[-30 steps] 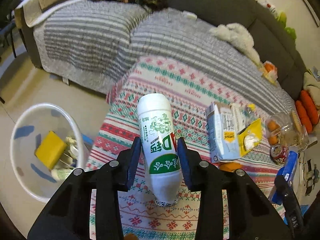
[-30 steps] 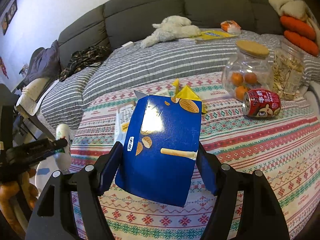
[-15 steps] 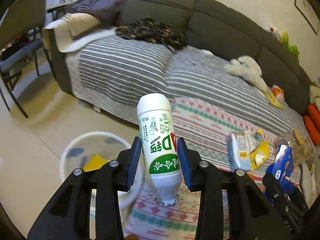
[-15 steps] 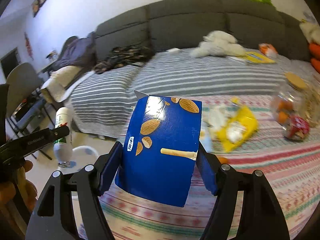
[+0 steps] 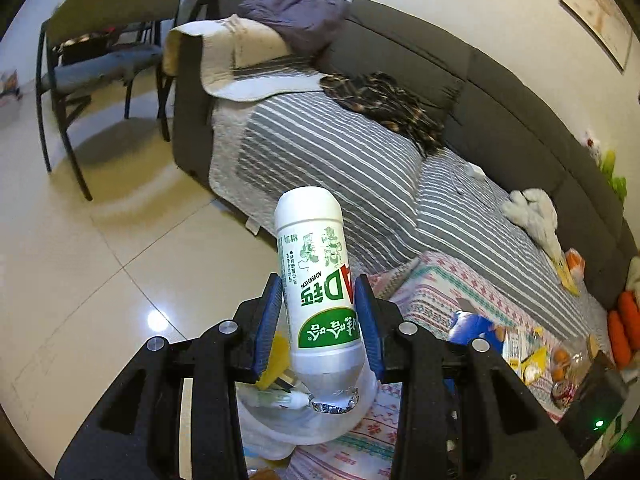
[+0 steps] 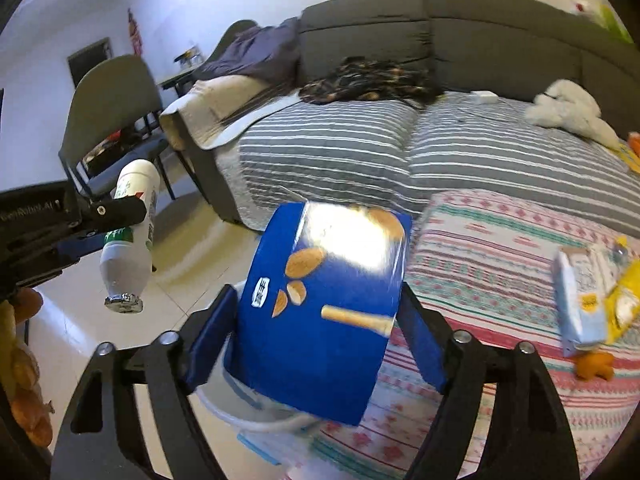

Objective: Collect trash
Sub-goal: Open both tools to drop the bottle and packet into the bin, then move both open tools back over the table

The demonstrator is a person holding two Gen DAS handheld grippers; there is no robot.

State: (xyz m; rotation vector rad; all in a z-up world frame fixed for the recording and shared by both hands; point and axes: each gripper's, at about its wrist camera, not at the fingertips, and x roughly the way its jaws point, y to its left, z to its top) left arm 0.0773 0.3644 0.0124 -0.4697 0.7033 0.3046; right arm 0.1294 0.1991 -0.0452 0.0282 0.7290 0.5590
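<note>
Left wrist view: a pale, glossy tiled floor (image 5: 100, 248) fills the left half of the room, open and bare out to a dark-framed chair (image 5: 100, 40) near the wall. A grey sofa (image 5: 460, 80) curves along the back, its seat covered by a grey striped blanket (image 5: 340, 168), with dark clothes (image 5: 384, 100) heaped on it and a white plush toy (image 5: 534, 216) further along. The left gripper (image 5: 318, 324) pinches a white drink bottle (image 5: 316, 288) between its blue pads, the bottle upside down with its foil mouth low. Directly beneath it sits a white bin (image 5: 280, 428) on the floor, a yellow item visible inside. To the right, a desk under a patterned red-and-green cloth (image 5: 420, 292) carries cartons, a jar and a can near its far edge.

Right wrist view: the same sofa (image 6: 480, 32) and striped blanket (image 6: 440, 152) cross the background; open floor (image 6: 80, 312) lies at left toward the chair (image 6: 108, 96). The right gripper (image 6: 320, 332) has its jaws opening, a blue snack box (image 6: 320, 304) between the spread pads, blurred, over the white bin (image 6: 256, 420). The bin stands just beside the edge of the patterned desk cloth (image 6: 500, 248), where a white carton (image 6: 576, 300) and a yellow wrapper (image 6: 624, 296) remain. At left the left gripper (image 6: 116, 220) holds the bottle (image 6: 132, 232) tilted above the floor.
</note>
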